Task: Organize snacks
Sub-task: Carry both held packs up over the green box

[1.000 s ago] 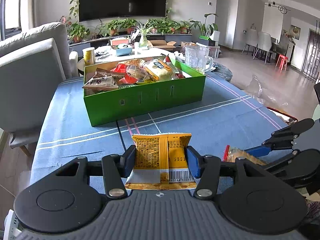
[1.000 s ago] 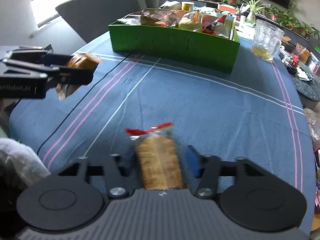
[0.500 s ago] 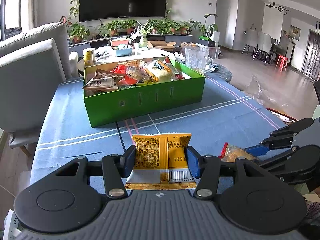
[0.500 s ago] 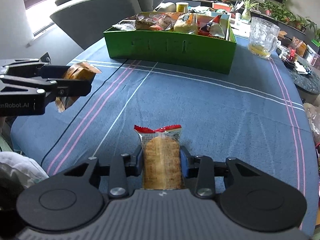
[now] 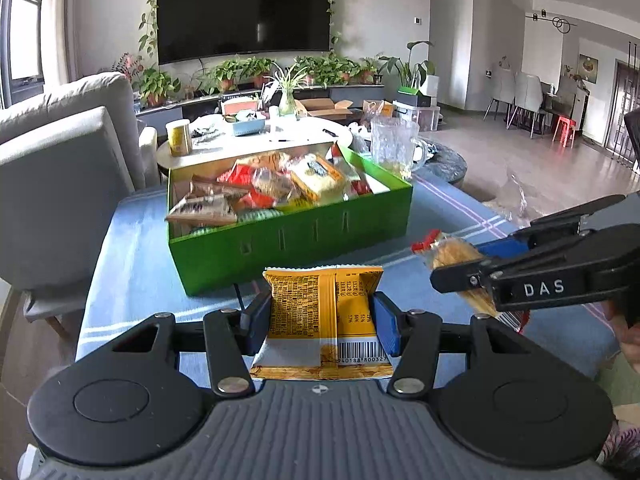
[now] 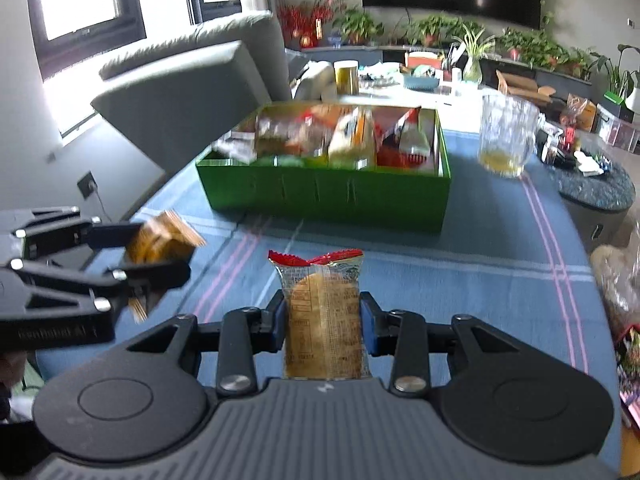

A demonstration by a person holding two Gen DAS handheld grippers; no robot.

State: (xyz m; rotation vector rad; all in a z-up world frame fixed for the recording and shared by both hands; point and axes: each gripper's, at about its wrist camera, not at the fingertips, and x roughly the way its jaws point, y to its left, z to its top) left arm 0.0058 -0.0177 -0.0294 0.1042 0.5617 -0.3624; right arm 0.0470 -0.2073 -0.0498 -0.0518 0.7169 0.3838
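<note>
My left gripper [image 5: 318, 314] is shut on a yellow snack packet [image 5: 320, 308] with a barcode, held above the blue tablecloth. My right gripper [image 6: 324, 322] is shut on a clear red-topped cake packet [image 6: 322, 312]. The green box [image 5: 296, 236] full of mixed snack packets stands ahead on the table; it also shows in the right wrist view [image 6: 328, 196]. The right gripper with its cake packet [image 5: 456, 256] shows at the right of the left wrist view. The left gripper with its yellow packet [image 6: 160, 240] shows at the left of the right wrist view.
A glass pitcher [image 6: 506, 140] stands right of the box. A grey sofa [image 5: 60, 160] is at the table's left side. A round coffee table [image 5: 256, 136] with a yellow can and clutter lies behind the box. Bagged items [image 6: 616, 280] sit at the table's right edge.
Both grippers have lifted and moved forward toward the green box, still holding their packets. The right gripper has risen and tilted up most.
</note>
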